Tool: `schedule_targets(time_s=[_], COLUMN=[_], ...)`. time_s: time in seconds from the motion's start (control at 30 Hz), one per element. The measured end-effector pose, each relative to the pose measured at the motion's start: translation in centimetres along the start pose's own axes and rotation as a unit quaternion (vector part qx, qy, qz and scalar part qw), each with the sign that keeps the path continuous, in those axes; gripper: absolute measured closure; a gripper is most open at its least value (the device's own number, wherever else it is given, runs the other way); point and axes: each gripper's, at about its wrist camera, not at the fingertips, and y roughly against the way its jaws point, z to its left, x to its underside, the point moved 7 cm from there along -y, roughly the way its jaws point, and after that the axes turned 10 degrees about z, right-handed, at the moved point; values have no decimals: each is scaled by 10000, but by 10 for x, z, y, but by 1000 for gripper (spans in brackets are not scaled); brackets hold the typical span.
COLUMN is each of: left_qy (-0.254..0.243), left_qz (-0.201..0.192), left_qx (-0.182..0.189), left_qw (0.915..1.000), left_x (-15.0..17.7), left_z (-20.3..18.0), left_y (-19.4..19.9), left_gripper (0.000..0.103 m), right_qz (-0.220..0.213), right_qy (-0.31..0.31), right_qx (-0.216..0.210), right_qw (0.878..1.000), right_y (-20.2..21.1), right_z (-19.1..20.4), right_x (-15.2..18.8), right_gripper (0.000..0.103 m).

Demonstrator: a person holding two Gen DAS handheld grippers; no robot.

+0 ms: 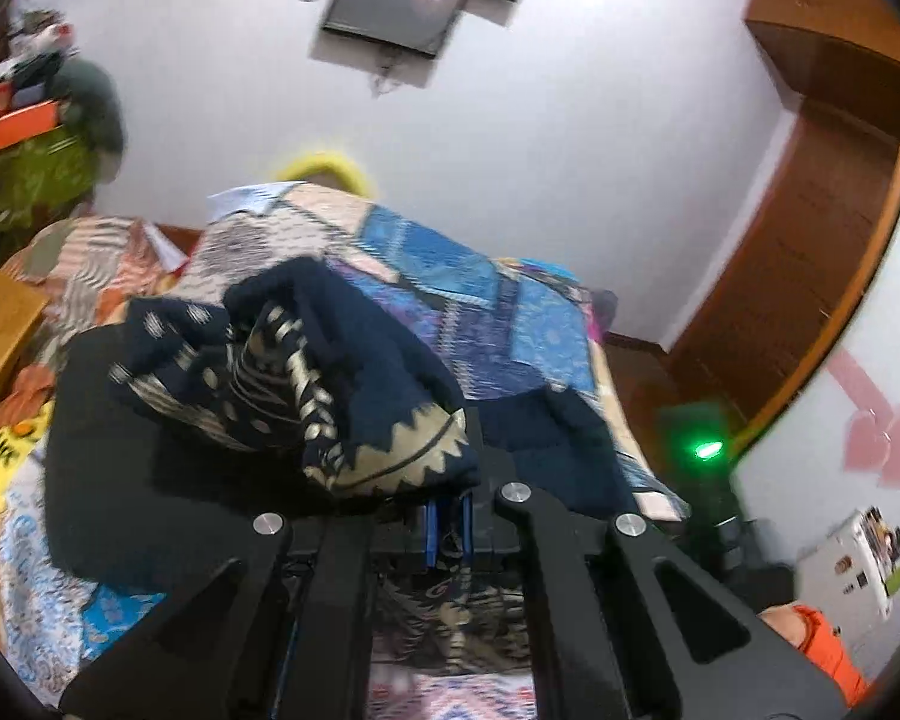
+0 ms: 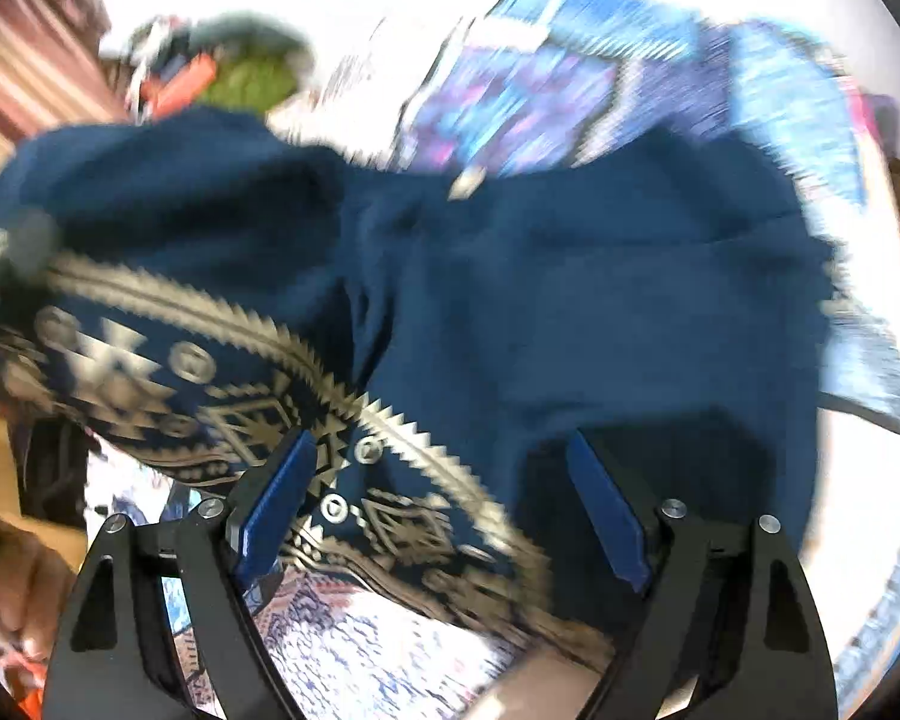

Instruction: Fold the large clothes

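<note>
My left claw (image 1: 447,516) pinched the navy garment (image 1: 306,384) bunched above the bed (image 1: 510,300) to carry a fold, while my right claw (image 2: 444,510) gaped wide over the cloth, gripping nothing.

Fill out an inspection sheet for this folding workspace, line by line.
Surface: bed under a patchwork quilt, blue, purple and striped panels.
Job's things: navy garment with beige tribal print, bunched, partly lifted off the quilt.
Clutter: heap of clothes and an orange box at the far left.
Grippers: left claw shut on the garment; right claw open, the garment's printed hem between its pads.
Cables: loose wires under the wall-mounted screen.
Surroundings: white wall, wooden door, green indicator light.
</note>
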Motion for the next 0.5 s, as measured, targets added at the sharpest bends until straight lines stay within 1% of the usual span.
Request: schedule_targets(time_s=[0.1,0.17,0.2,0.27,0.37,0.43,0.5], left_qy=[-411,-677,-791,-971,-1168,-1189,-1224], left_qz=[173,320,428,695,1224,1694,2017], left_qx=[164,318,407,577,835,930,955], left_qw=[9989,9967,9951,9912,9820,9739,9671], left_x=[5,14,20,34,59,81,98], left_z=[-40,-66,-79,-101,-125,-132,-133], left_y=[-13,-24,-31,-46,-73,-96,-111], left_gripper=[99,99,99,99,99,99,99], right_qz=[-509,-666,-699,-762,-795,-771,-763], right_qy=[-243,-442,-521,-655,-775,-827,-855], right_qx=[174,289,380,707,1046,1067,1067], right_qw=[9983,9964,9955,9924,9883,9878,9877], right_y=[48,73,78,91,98,100,101], right_z=[-32,-56,-67,-87,-108,-116,-120], right_x=[11,24,24,36,51,58,63], right_gripper=[20,20,20,20,20,20,20])
